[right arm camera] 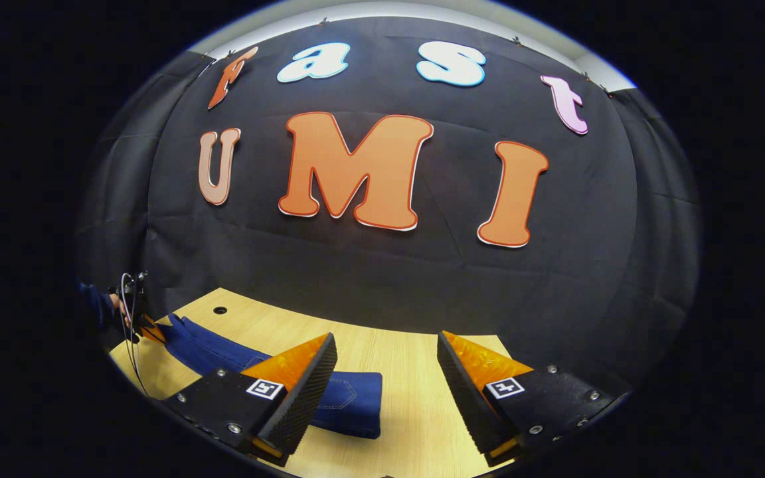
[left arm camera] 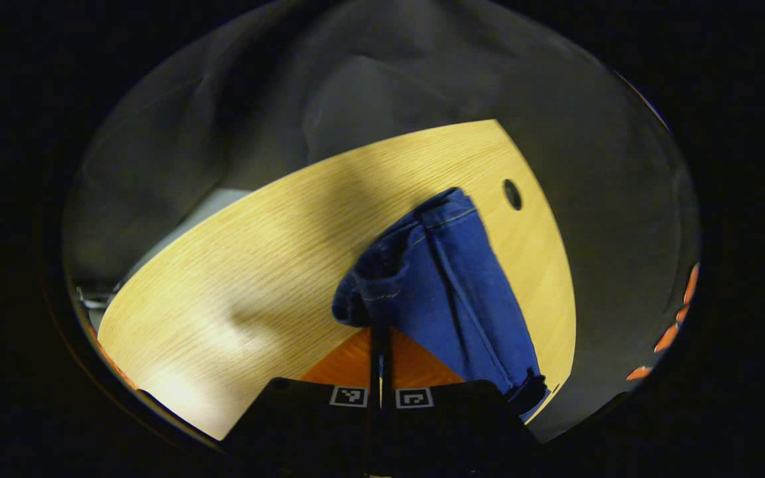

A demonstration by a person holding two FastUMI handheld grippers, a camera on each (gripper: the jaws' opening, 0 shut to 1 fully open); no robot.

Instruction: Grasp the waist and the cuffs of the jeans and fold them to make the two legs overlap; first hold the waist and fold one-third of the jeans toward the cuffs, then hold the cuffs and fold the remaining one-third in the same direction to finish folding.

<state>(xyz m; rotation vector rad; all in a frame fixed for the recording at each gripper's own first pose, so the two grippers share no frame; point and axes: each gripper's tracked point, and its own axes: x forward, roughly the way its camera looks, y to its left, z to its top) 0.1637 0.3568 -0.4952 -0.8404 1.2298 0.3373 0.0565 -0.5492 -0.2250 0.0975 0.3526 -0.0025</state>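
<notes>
The jeans (right arm camera: 269,372) are lying on the table (right arm camera: 409,372), stretching long-ways from a squared folded end just ahead of the right gripper's (right arm camera: 386,392) near finger to the far end, where the left gripper (right arm camera: 140,325) is meeting them. In the left gripper view, that left gripper (left arm camera: 380,372) is pinching with its fingers pressed together on a bunched hem, the cuffs (left arm camera: 382,279) rising just beyond the tips. The right gripper is hanging with its fingers spread wide, gripping nothing. Judging by this, the cuff end is the one to carry over toward the folded end. Bare tabletop is lying open ahead of both; the table's edge is running close behind the cuffs.
</notes>
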